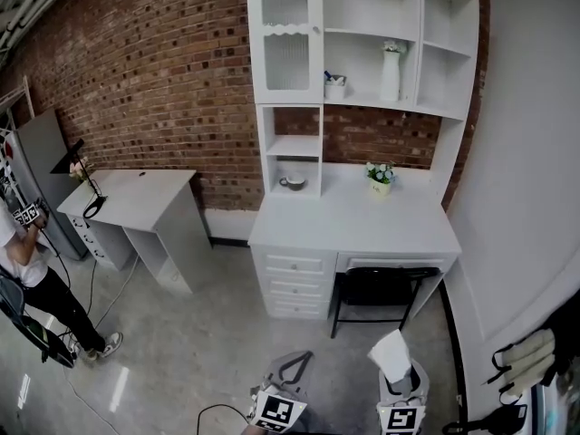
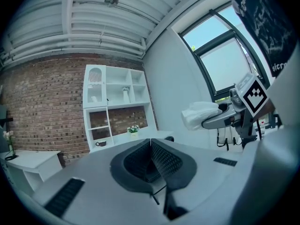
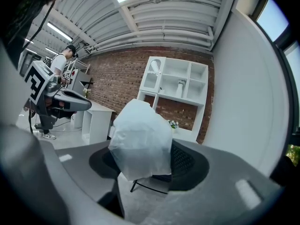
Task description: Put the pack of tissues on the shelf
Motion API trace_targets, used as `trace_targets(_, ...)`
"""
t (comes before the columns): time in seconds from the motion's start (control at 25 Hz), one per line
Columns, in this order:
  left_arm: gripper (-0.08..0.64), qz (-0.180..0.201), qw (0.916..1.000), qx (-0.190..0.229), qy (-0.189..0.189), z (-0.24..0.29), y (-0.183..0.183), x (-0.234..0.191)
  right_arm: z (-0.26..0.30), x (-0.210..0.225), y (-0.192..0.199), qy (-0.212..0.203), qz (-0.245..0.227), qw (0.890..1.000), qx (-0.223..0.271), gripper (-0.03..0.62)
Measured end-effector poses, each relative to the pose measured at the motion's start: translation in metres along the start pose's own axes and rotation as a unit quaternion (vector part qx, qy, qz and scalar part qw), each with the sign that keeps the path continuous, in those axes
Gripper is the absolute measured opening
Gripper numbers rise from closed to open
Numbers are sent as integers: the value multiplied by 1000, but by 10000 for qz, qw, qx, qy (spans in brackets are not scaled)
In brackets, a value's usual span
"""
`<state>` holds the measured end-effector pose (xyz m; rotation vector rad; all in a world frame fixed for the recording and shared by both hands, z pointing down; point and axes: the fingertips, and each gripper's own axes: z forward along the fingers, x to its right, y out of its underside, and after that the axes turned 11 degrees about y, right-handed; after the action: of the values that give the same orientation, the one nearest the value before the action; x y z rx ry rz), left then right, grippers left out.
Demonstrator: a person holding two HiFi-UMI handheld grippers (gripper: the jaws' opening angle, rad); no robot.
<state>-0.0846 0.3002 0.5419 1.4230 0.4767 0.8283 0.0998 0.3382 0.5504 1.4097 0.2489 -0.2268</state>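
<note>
A white pack of tissues (image 1: 392,355) sticks up from my right gripper (image 1: 401,383) at the bottom of the head view. In the right gripper view the pack of tissues (image 3: 143,142) fills the space between the jaws, which are shut on it. My left gripper (image 1: 292,367) is beside it to the left, jaws closed together with nothing between them; its pads (image 2: 151,159) meet in the left gripper view. The white shelf unit (image 1: 362,43) stands ahead on a white desk (image 1: 358,220), some way from both grippers.
The shelves hold a white vase (image 1: 391,71), a small pot (image 1: 335,86) and a cup (image 1: 293,183). A flower pot (image 1: 381,177) sits on the desk, a black chair (image 1: 376,293) under it. A second white desk (image 1: 136,198) and a person (image 1: 36,270) are at the left.
</note>
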Motion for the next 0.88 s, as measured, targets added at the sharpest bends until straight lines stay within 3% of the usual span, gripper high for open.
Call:
trace_targets(0.48,11,-7,10000,77,18,59,-6,-64,83,5,-22,48,18,10000,44,247)
trace_targets(0.88,11,76,9999,-78,-39,90,12,-125,143,-9,-32,95,64,9999,-20,247)
